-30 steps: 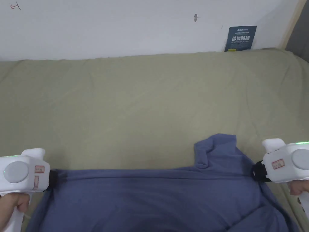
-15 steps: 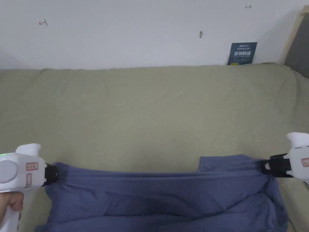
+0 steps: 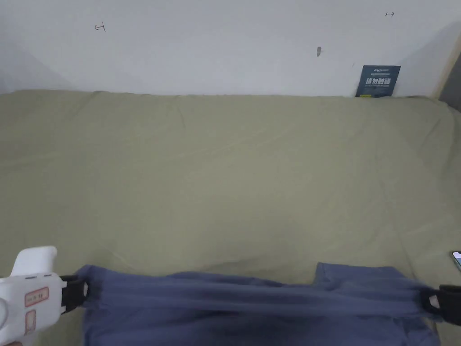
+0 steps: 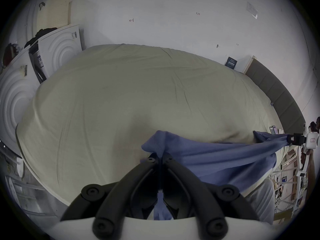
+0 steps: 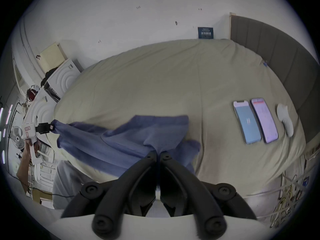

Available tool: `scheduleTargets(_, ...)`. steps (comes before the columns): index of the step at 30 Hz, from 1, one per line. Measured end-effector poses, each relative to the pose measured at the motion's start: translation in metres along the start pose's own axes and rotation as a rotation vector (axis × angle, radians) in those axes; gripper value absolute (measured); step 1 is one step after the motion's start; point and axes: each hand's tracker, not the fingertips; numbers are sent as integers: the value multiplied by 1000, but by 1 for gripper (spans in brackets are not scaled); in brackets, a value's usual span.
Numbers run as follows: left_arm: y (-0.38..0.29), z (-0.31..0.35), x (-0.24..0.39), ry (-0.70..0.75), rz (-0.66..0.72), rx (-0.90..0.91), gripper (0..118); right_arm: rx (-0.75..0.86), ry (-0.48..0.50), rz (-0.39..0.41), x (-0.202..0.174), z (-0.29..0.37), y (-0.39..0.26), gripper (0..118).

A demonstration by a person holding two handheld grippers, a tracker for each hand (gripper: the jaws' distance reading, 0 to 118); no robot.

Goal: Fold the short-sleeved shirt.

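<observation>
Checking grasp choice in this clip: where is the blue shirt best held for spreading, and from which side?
At its two outer ends, each claw coming from its own side. The blue shirt hangs stretched between the left claw and right claw, both shut on bunched edge fabric.

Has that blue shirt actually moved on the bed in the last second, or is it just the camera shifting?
Yes. Measured against the dark sign on the wall, the shirt has pulled toward the bed's near edge, away from the wall, stretched between the left gripper and right gripper.

The blue short-sleeved cotton shirt [image 3: 252,302] is stretched taut sideways, creased lengthwise, over the near edge of the olive-sheeted bed [image 3: 234,180], one sleeve flap upward.
</observation>
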Motion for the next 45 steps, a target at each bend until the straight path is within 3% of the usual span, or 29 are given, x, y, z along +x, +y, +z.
scheduleTargets(12,-50,-24,-7,39,13,-94,4,-130,-14,-116,28,-43,-51,6)
scheduleTargets(13,-50,-24,-7,41,9,-95,25,-135,-16,-125,30,-44,-52,18)
scheduleTargets(14,-49,-24,-6,41,8,-98,66,-133,-12,-131,31,-44,-52,43)
scheduleTargets(15,-47,-23,-5,46,4,-108,109,-120,-16,-147,31,-42,-52,80)
scheduleTargets(16,-44,-22,-5,92,-4,-120,117,-119,-58,-157,27,-42,-50,115)
scheduleTargets(18,-42,-23,-8,146,-43,-157,114,-137,-143,-129,26,-38,-48,118)
scheduleTargets(21,-71,-37,-28,141,-25,-125,115,-78,-131,-116,19,-28,-44,118)
scheduleTargets(22,-41,-5,-21,152,4,-116,115,-79,-126,-118,17,-25,-41,118)
scheduleTargets(24,-43,5,-29,107,51,-68,115,-84,-148,-102,0,-18,-34,118)
scheduleTargets(25,-43,9,-31,104,81,-53,113,-64,-156,-91,-9,-13,-31,110)
scheduleTargets(26,-35,18,-29,84,98,-39,105,-14,-159,-82,-15,-9,-29,93)
scheduleTargets(27,-35,23,-30,41,99,-21,82,28,-152,-95,-23,-5,-26,59)
scheduleTargets(28,-36,27,-29,29,117,-7,20,50,-159,-114,-37,7,-29,1)
scheduleTargets(29,-36,27,-28,52,119,-27,0,63,-175,-121,-44,7,-27,0)
scheduleTargets(32,-36,28,-24,82,123,-10,0,98,-151,-96,-68,14,-19,0)
scheduleTargets(34,-28,20,-35,-65,181,-34,0,102,-140,-84,-83,16,-16,0)
scheduleTargets(39,-24,11,-54,-181,254,-69,0,120,-96,-32,-120,21,-18,0)
scheduleTargets(45,-16,-3,-64,-290,287,-130,0,184,-139,68,-168,30,-35,0)
